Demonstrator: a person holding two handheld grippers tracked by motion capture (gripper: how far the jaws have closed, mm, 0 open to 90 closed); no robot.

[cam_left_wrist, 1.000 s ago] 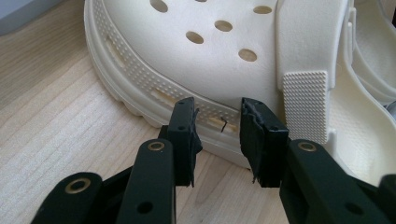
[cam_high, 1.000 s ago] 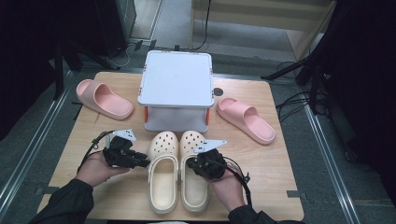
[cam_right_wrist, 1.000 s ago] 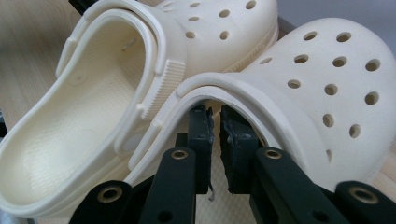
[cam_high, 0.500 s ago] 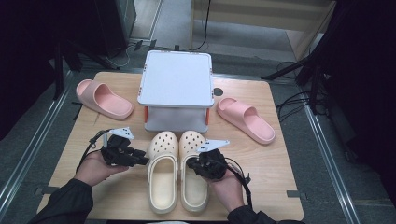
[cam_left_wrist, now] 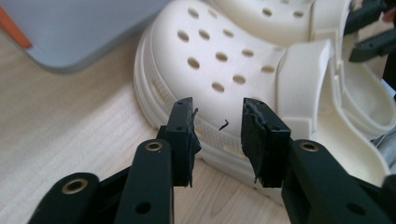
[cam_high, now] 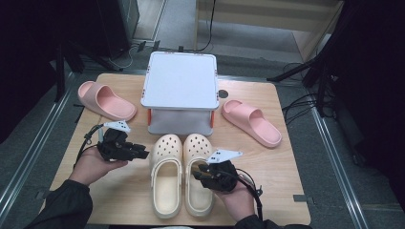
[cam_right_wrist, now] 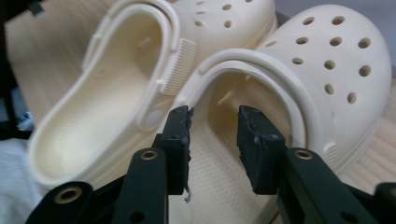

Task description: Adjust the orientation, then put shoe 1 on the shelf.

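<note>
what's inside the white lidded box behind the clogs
Cannot tell: the white lid covers the storage box fully, and its pale grey front wall is opaque. Only an orange latch shows at its left corner. The cream clogs lie just in front.

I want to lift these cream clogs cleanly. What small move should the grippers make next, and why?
Probably ease each gripper forward, then close. The left gripper is open just short of the left clog at its outer sole edge, and the right gripper hangs open over the right clog near its heel strap; neither has a grip yet.
</note>
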